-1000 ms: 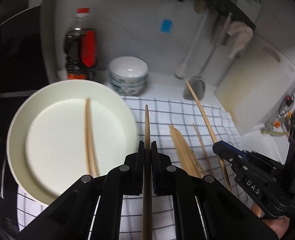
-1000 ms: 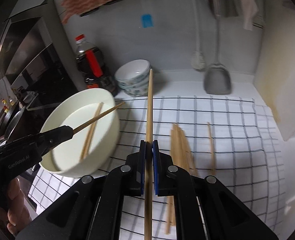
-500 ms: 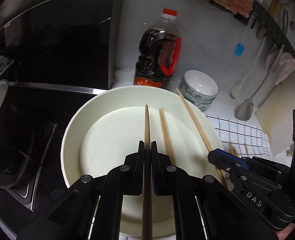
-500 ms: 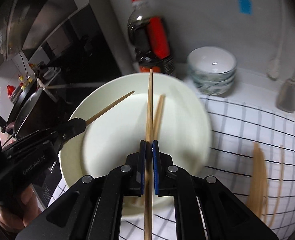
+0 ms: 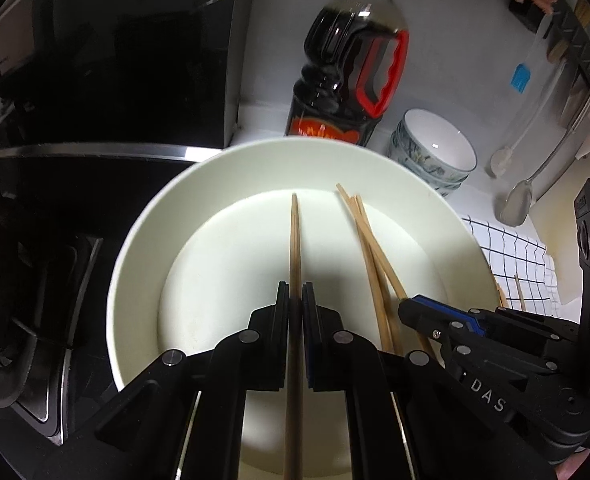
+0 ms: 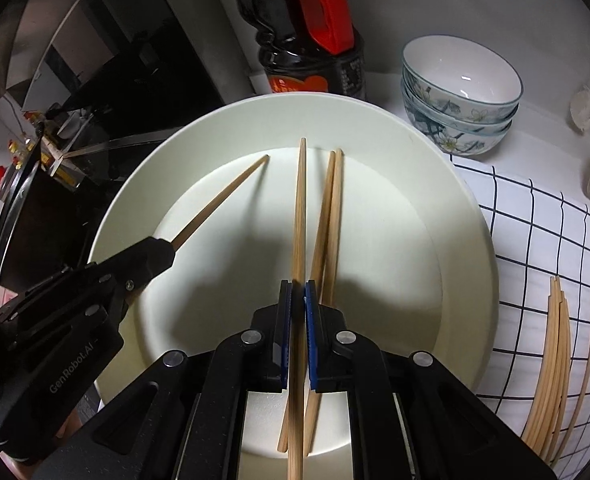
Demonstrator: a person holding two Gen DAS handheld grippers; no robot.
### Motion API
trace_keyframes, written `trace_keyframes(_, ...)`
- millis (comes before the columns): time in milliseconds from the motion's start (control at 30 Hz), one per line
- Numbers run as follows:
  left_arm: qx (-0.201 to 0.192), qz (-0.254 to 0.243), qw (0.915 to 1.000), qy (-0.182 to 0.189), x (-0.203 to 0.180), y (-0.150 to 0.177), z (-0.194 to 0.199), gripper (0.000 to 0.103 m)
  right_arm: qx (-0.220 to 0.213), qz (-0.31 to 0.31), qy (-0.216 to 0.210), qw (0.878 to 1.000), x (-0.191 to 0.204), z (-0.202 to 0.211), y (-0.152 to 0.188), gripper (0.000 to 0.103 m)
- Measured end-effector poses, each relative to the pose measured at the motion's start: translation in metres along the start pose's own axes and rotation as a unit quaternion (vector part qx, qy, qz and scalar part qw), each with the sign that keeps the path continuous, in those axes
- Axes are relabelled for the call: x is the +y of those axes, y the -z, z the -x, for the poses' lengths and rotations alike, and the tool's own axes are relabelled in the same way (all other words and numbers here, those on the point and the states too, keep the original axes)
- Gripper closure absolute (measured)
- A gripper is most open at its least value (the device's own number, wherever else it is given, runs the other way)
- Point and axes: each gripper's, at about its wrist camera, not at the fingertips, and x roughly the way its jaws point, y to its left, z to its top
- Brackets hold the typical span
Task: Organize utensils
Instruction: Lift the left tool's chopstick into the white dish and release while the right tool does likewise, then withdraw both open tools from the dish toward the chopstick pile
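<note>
I have each gripper, left (image 5: 295, 300) and right (image 6: 298, 300), pinching one slim, smooth wooden chopstick (image 5: 294, 240) (image 6: 300, 208) above the round, glossy cream plate (image 6: 467, 240) by the counter's stove edge. Two loose chopsticks (image 6: 331, 216) lie crossed inside; more lie on the checked cloth (image 6: 535, 240).

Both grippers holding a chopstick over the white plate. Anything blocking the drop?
Nothing visible. The left gripper and right gripper each clamp one chopstick above the white plate. Two chopsticks already lie there, beside the right one's path, not blocking it.
</note>
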Motion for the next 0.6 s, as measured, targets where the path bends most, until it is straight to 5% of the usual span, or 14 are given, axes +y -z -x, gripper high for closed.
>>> trace_keyframes(133,0.006,0.001,1.0000,-0.001,0.003,0.000,-0.003,0.094,0.001,-0.006,0.011,1.000,-0.003,-0.004,-0.002,0.096)
trace_keyframes(367,-0.001,0.024,0.9996,-0.013,0.016,0.003,0.008,0.044,-0.025,-0.007,0.025,0.999,-0.005,0.008,-0.001,0.081)
trace_keyframes(600,-0.012,0.045,0.9985,-0.027,0.027,0.008,0.024,0.024,-0.045,-0.009,0.039,0.998,-0.009,0.026,0.009,0.068)
